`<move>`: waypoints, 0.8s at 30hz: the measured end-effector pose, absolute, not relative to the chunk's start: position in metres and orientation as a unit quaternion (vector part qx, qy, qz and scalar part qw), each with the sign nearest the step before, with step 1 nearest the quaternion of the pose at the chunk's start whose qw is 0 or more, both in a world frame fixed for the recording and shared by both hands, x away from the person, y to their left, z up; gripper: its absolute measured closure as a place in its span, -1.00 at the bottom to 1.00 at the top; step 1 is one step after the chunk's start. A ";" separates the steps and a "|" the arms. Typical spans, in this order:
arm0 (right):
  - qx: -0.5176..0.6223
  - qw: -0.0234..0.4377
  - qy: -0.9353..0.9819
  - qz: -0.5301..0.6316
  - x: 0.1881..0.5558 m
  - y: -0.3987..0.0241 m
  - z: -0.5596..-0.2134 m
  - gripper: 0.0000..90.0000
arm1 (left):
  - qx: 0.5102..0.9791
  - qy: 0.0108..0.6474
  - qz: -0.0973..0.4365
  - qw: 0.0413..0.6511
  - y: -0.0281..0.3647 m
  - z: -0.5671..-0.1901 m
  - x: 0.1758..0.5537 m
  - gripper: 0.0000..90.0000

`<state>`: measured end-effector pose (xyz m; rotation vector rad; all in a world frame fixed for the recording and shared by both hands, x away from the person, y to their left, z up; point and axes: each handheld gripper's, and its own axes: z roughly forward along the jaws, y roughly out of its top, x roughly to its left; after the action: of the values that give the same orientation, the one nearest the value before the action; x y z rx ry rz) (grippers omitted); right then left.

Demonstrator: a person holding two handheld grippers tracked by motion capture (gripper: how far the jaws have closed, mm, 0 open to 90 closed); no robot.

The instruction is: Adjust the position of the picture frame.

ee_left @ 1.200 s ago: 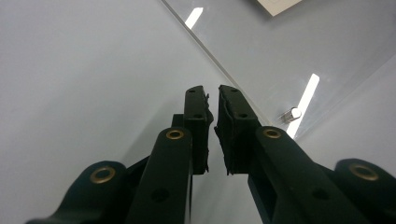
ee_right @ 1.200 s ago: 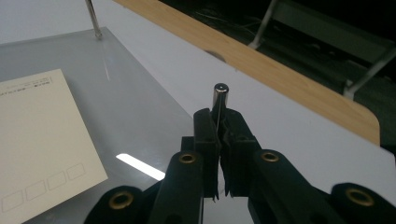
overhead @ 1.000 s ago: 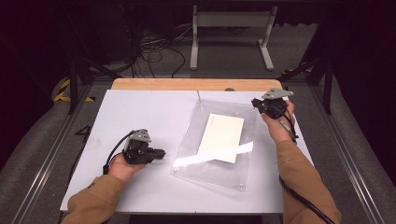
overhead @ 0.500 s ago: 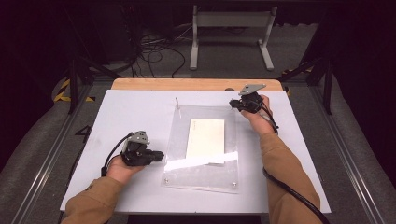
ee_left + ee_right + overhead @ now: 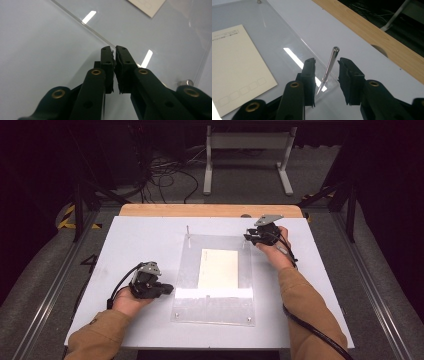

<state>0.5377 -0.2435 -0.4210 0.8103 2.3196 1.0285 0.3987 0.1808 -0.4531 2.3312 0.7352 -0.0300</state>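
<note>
Printed boxes and lines on the cream card (image 5: 237, 65) too small and soft to read, its 7 o'clock corner cut off by the right gripper view's edge. In the left gripper view, just one corner of that card at 1 o'clock, the rest cut off; bolt (image 5: 186, 82) at 4 o'clock half hidden behind the jaw arm. Foot of the metal pin (image 5: 329, 68) lost in glare on the clear acrylic plate (image 5: 215, 310); impossible to tell how seated there.

The right gripper (image 5: 326, 75), jaws just opened, straddles a metal pin (image 5: 329, 68) on the clear plate (image 5: 287, 37).
</note>
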 end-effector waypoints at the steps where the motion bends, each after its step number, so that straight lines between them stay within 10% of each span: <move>1: 0.294 0.239 0.846 0.376 0.534 -0.245 -0.421 0.45 | 0.897 0.281 -0.018 0.341 0.181 -0.455 0.397 0.93; 15: 0.312 0.214 0.825 0.421 0.476 -0.287 -0.432 0.50 | 0.908 0.239 -0.055 0.341 0.156 -0.454 0.390 0.99; 24: 0.329 0.205 0.822 0.417 0.510 -0.266 -0.434 0.43 | 0.906 0.242 -0.039 0.345 0.155 -0.450 0.395 0.73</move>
<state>0.5104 -0.2660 -0.4341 0.9177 2.2931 1.1622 0.3950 0.1550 -0.4504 2.3517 0.6295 -0.1003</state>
